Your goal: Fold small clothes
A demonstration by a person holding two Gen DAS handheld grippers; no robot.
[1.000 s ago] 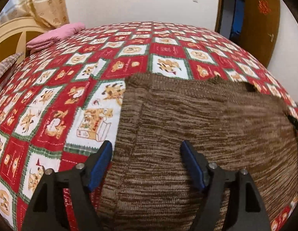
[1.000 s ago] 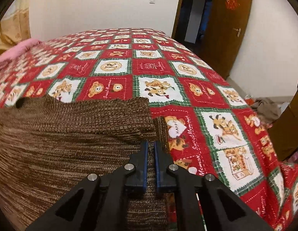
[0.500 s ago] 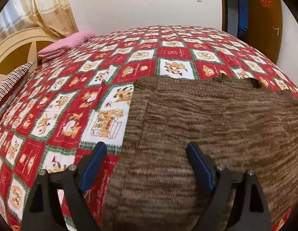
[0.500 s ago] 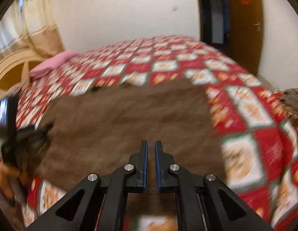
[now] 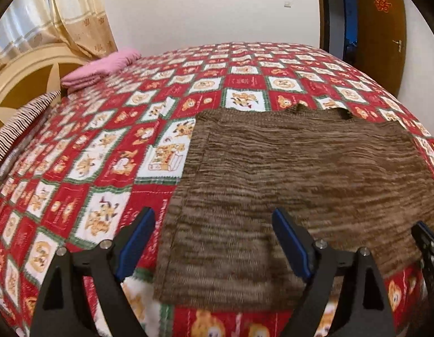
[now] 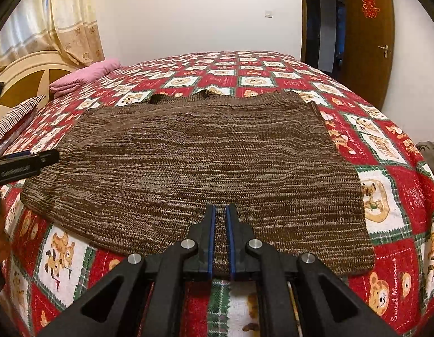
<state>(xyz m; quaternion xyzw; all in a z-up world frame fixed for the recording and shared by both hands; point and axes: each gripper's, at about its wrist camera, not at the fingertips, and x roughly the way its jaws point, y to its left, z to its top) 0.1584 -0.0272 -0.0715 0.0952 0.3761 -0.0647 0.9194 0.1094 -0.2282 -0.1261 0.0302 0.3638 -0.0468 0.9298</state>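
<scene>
The brown knit garment [image 6: 200,168] is lying flat on the bed, spread wide across the quilt [image 6: 385,196], its near hem running close along the bed's near edge and its far hem reaching toward the middle of the bed. Along that far hem a small dark opening is showing, with a little notch beside it. The knit is streaked in brown and tan rows, and no label is showing on it.

The right gripper [image 6: 219,224] is sitting over the near hem, its blue-lined jaws drawn together with only a thin slit between them; a strip of knit is showing through that slit, but whether the pads are actually pinching it I cannot tell. The left gripper [image 5: 214,241] is hanging over the garment's left near corner, jaws standing wide apart and pressing on nothing: one blue pad is over the bare quilt, the other over the knit. They have just been opening a little further. In the right wrist view, the left gripper's black finger is poking in from the left, carrying small pale lettering too blurred to read.

The quilt is a red, green and white check of cartoon bears; one red square by the near right corner is reading "Sweet Memories". Folded pink bedding [image 5: 101,66] is resting at the bed's far left corner, by a striped pillow [image 5: 20,123]. On the brown door [image 6: 365,36], a red paper double-happiness character is showing.
</scene>
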